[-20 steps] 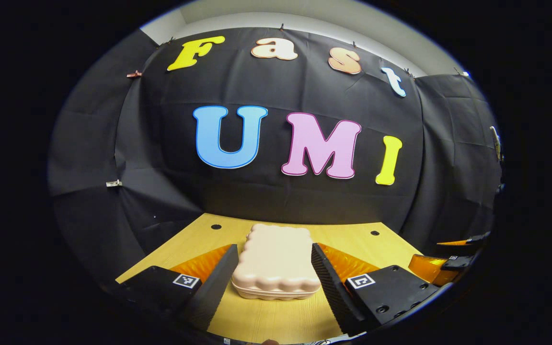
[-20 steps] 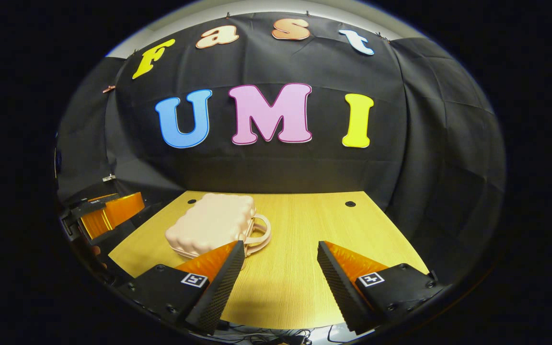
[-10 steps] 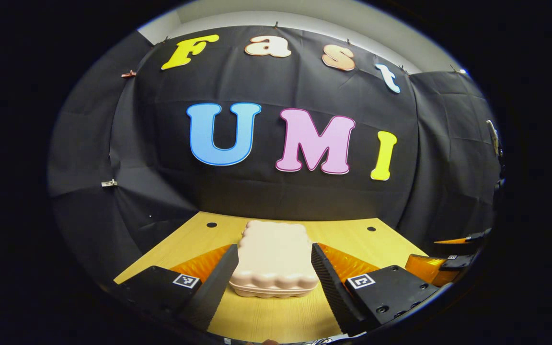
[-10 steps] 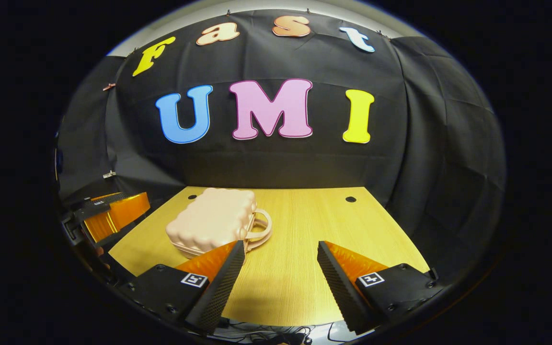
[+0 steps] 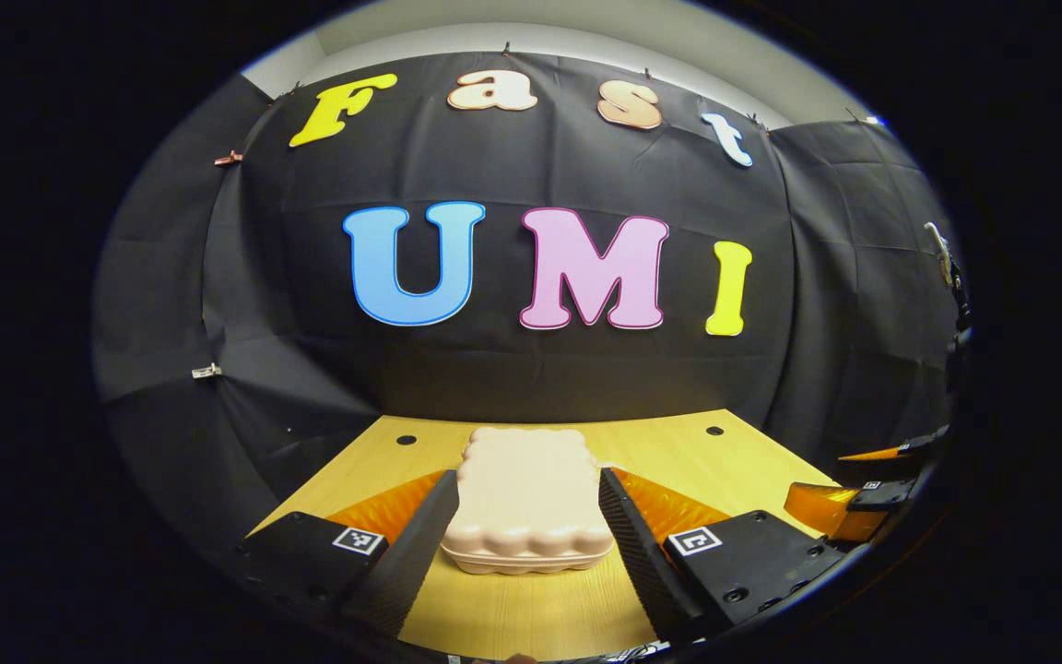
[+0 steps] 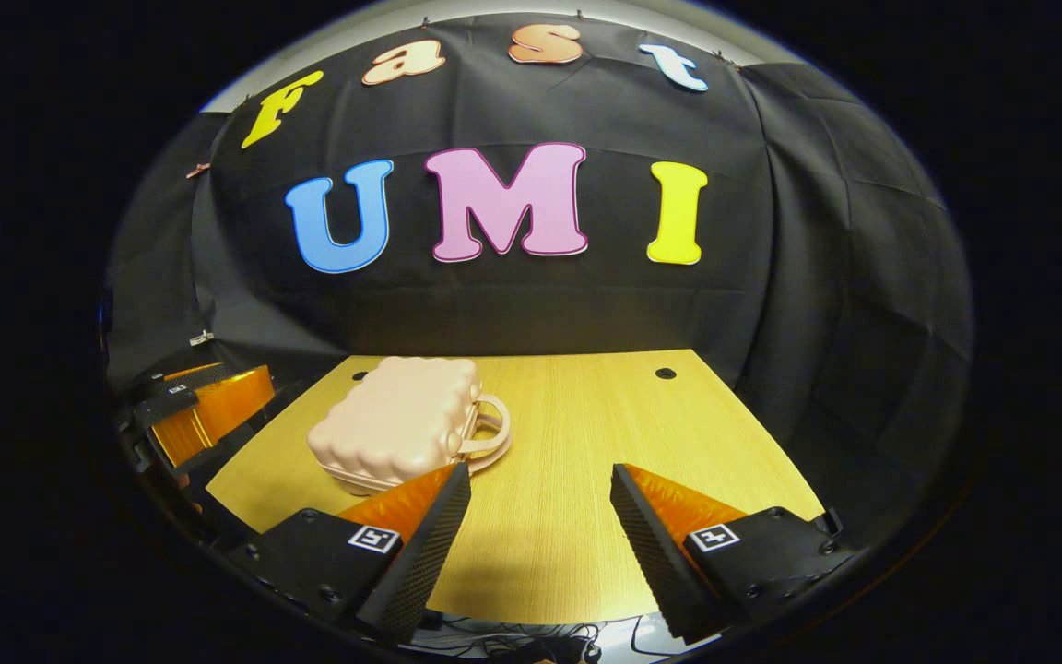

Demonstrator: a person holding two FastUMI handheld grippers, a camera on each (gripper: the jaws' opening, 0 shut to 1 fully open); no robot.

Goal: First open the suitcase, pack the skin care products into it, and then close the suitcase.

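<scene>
The small pale-pink hard-shell suitcase (image 5: 527,498) lies flat and closed on the light wooden desk (image 6: 586,443), framed by the gaping left tongs (image 5: 527,526). The right tongs (image 6: 540,526) are spread and empty. The rigid, glossy shell probably slips; its looped handle (image 6: 487,435) or lid seam looks easier to grip.
</scene>
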